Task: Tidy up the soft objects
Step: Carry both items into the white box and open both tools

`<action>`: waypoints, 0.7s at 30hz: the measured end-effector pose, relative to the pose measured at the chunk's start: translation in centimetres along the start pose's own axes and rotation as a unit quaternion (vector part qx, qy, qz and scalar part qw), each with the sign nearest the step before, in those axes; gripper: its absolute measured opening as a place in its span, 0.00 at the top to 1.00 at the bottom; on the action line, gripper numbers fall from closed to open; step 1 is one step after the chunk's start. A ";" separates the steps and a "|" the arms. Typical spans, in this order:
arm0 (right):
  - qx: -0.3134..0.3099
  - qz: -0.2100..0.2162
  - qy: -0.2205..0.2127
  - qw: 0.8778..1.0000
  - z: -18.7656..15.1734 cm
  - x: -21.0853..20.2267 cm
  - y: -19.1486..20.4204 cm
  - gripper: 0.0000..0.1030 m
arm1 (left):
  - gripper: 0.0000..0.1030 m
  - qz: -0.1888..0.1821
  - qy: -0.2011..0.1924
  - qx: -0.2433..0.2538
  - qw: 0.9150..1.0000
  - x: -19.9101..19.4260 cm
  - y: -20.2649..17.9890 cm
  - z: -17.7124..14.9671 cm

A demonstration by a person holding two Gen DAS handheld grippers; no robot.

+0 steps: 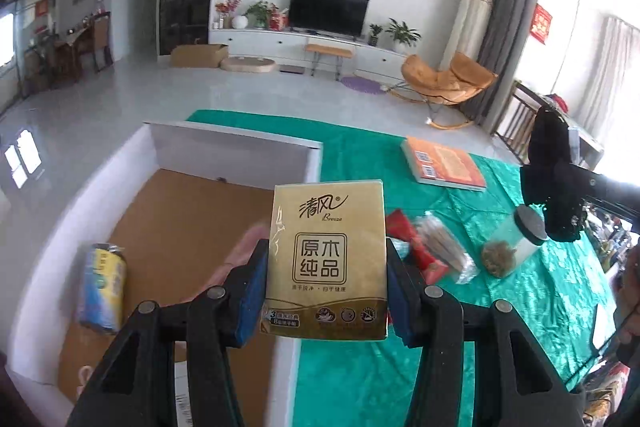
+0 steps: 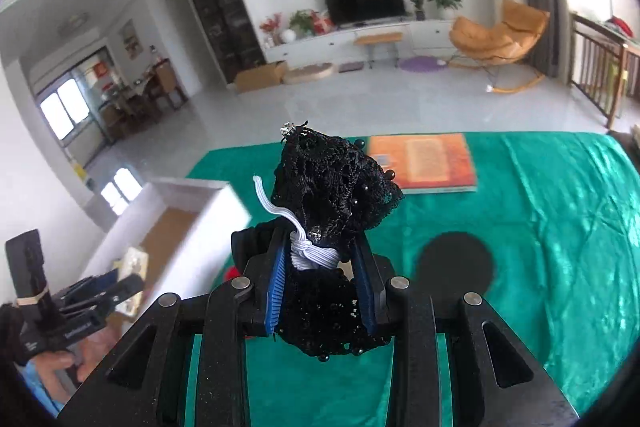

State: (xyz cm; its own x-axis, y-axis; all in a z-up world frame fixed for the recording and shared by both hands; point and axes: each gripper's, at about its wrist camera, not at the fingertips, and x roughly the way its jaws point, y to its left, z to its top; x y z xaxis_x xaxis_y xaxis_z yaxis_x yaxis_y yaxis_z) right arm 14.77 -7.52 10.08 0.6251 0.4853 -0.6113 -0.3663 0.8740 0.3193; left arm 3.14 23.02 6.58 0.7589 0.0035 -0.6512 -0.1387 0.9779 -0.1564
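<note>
My left gripper [image 1: 326, 259] is shut on a gold tissue pack [image 1: 326, 259] with Chinese print, held upright above the near corner of a white cardboard box [image 1: 236, 155]. My right gripper [image 2: 320, 267] is shut on a black lace cloth bundle [image 2: 332, 183] tied with white elastic, held above the green tablecloth [image 2: 540, 227]. The bundle and right gripper also show at the right of the left wrist view [image 1: 550, 163]. The left gripper shows at the lower left of the right wrist view [image 2: 100, 295].
Inside the box lie a blue-and-yellow packet [image 1: 102, 291] and something pink. On the cloth are an orange book [image 1: 442, 163], a red item [image 1: 416, 247], a clear wrapped packet [image 1: 444, 247] and a lying jar with a black lid [image 1: 512, 243].
</note>
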 end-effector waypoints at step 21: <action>-0.049 -0.123 0.077 0.988 -15.1 6.6 -0.9 0.27 | 0.01 0.131 -0.001 0.085 0.988 0.8 -1.6 -5.6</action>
State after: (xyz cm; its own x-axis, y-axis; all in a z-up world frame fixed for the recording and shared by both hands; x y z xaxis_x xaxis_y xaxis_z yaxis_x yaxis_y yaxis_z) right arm 8.76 -5.46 -5.18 0.5940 0.2414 -0.7674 -0.2850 0.9552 0.0800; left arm 0.46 20.32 2.16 0.7128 0.2621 -0.6506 -0.2221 0.9642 0.1450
